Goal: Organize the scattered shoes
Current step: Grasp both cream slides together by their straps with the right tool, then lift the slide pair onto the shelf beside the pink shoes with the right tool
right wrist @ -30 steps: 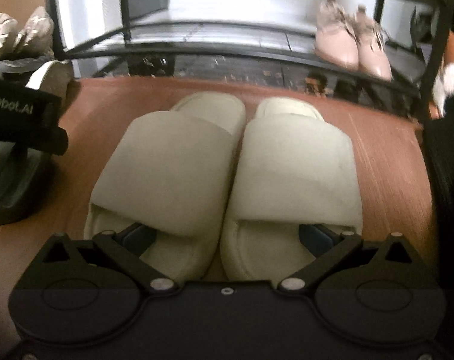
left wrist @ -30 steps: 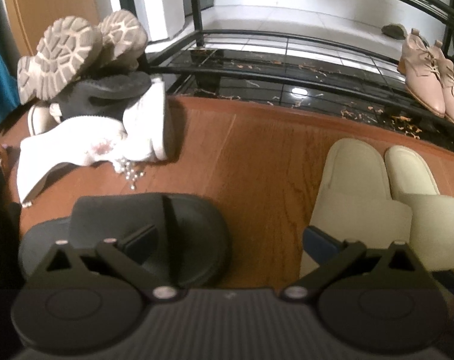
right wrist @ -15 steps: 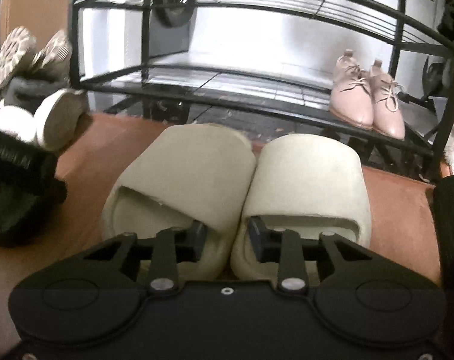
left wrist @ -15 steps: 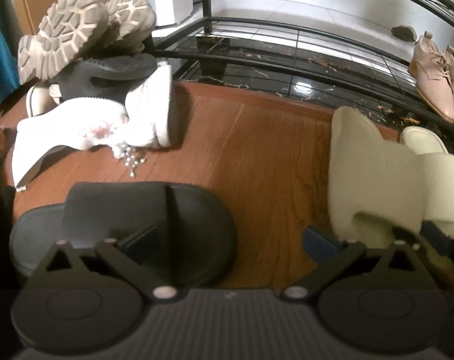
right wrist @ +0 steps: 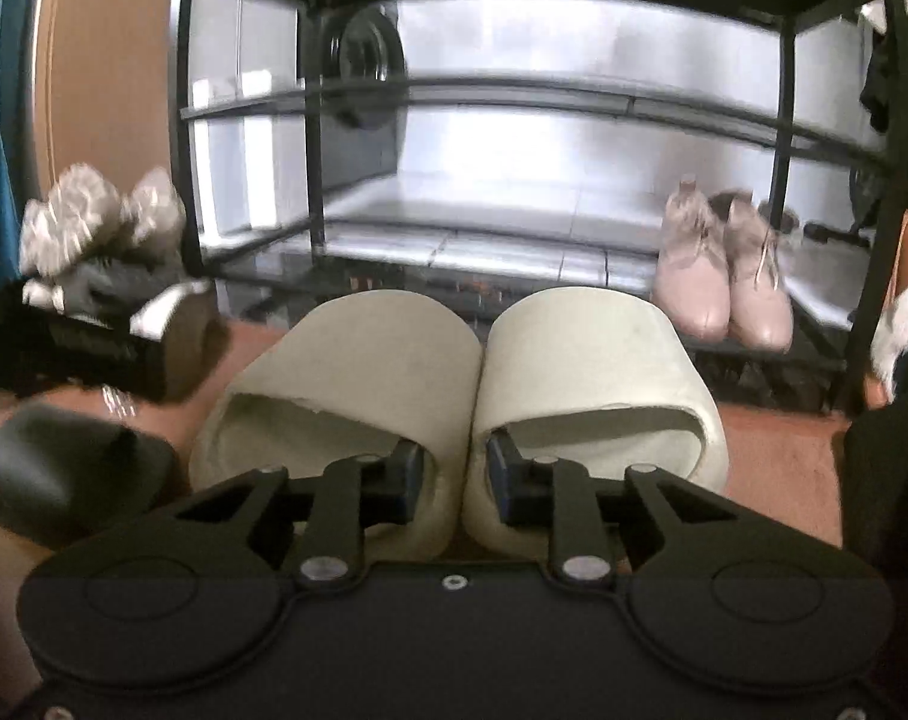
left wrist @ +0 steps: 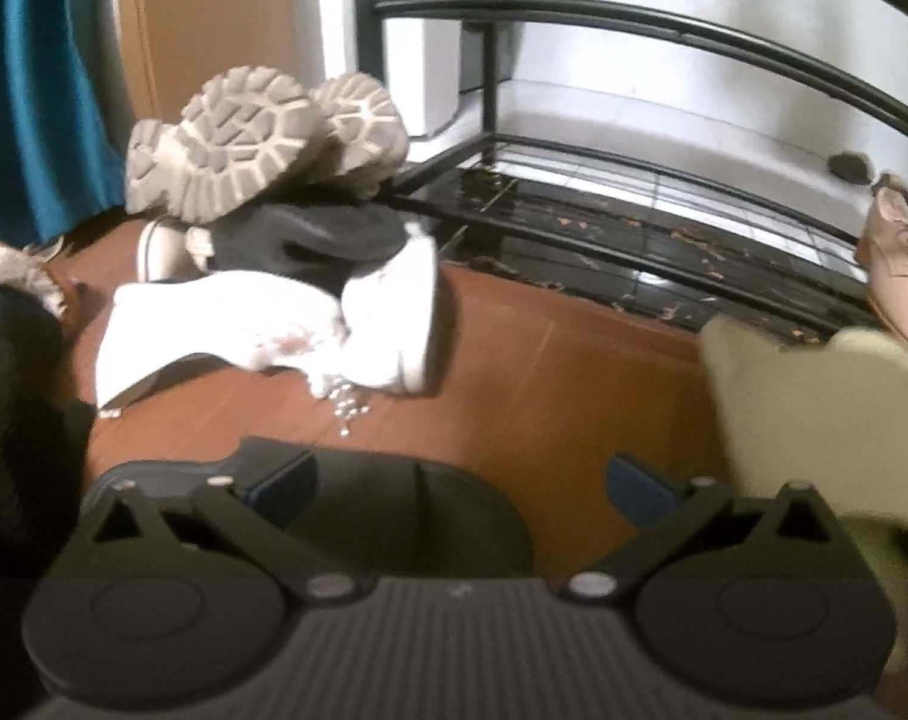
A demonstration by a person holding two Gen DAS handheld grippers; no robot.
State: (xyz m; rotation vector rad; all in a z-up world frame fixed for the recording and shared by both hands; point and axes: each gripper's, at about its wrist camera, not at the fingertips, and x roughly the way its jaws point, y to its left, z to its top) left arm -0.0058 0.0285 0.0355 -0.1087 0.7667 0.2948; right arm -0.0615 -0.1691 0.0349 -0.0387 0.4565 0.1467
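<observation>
My right gripper [right wrist: 454, 477] is shut on a pair of cream slippers [right wrist: 598, 360], one finger inside each slipper, pinching their inner walls together. The pair is lifted off the brown floor and points at the black shoe rack [right wrist: 514, 90]. In the left wrist view the cream slippers [left wrist: 814, 396] show at the right edge. My left gripper [left wrist: 460, 483] is open, low over a black slipper [left wrist: 430, 510] on the floor; it holds nothing.
A pile of shoes lies at the left: white heeled boots [left wrist: 262, 324], a dark shoe and grey chunky-soled shoes [left wrist: 244, 138]. Pink lace-up shoes [right wrist: 724, 282] stand on the rack's bottom shelf at the right. A teal curtain [left wrist: 28, 90] hangs far left.
My right gripper closed on the cream slippers, then lifted and tilted them up toward the rack. My left gripper stayed open over the black slipper and tilted upward.
</observation>
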